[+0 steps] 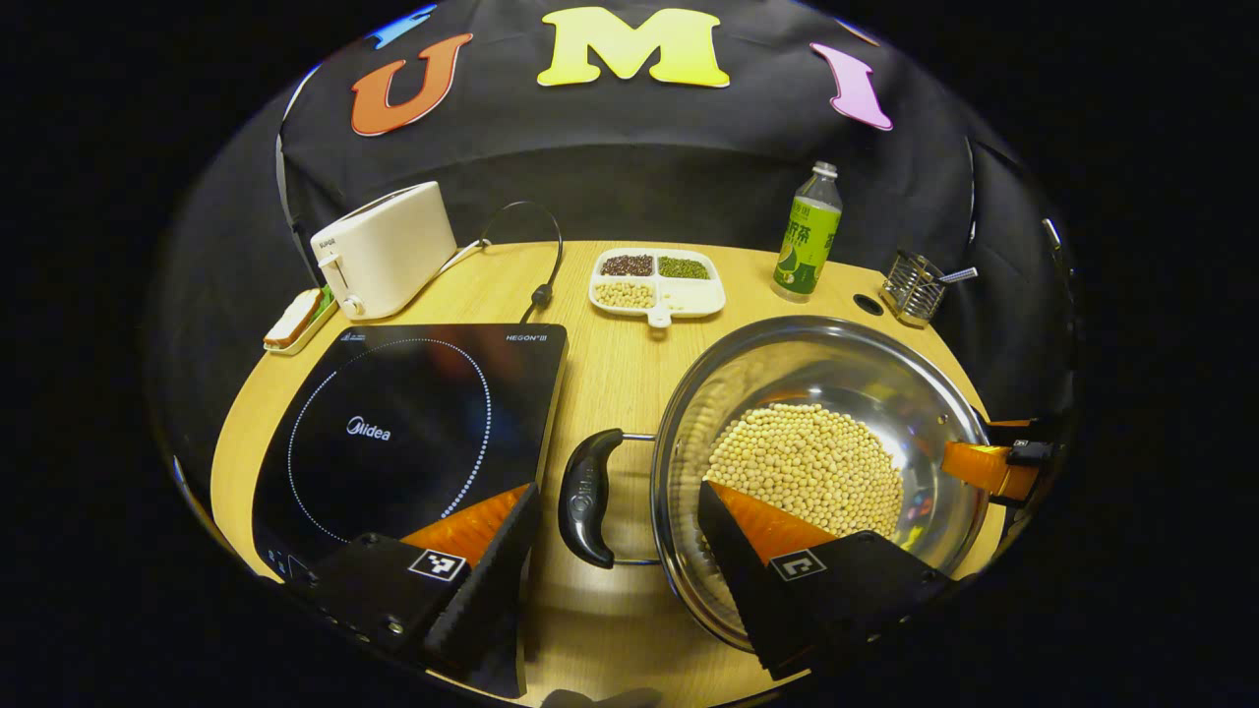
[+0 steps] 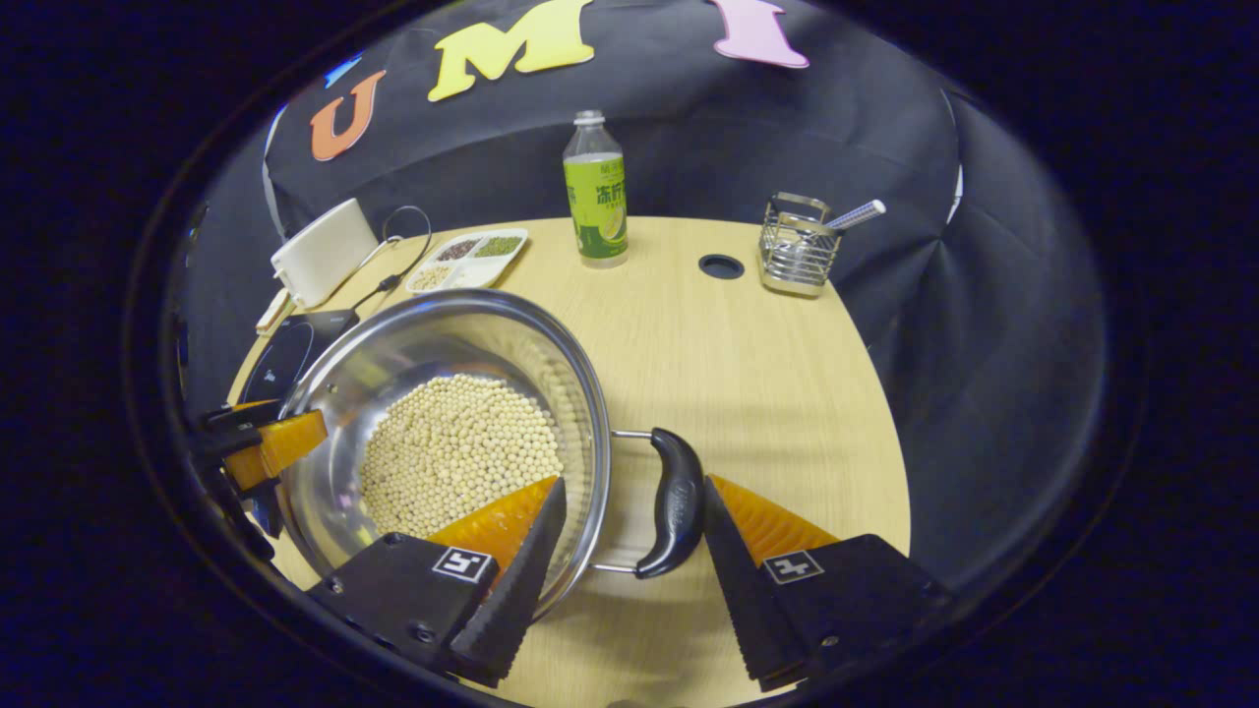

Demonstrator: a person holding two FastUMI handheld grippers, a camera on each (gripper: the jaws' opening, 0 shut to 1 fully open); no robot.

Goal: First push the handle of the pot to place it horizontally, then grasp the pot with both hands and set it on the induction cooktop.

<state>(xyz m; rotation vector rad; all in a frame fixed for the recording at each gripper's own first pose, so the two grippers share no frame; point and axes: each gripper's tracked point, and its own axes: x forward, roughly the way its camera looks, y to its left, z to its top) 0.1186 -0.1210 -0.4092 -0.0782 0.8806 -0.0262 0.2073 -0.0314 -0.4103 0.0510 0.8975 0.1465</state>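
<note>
Left hand-held gripper (image 1: 618, 536), right hand-held gripper (image 2: 629, 536): both spread, each astride a pot handle (image 1: 588, 498); close evenly, lift level.

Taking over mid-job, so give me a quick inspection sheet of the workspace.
Surface: wooden table.
Job's things: pot of beans beside the induction cooktop, not on it; handles level.
Clutter: toaster, sectioned dish, bottle, wire rack.
Grippers: left tongs open, straddling the left handle; right tongs open, straddling the right handle.
Cables: black cord behind the cooktop.
Surroundings: black cloth wall.
</note>
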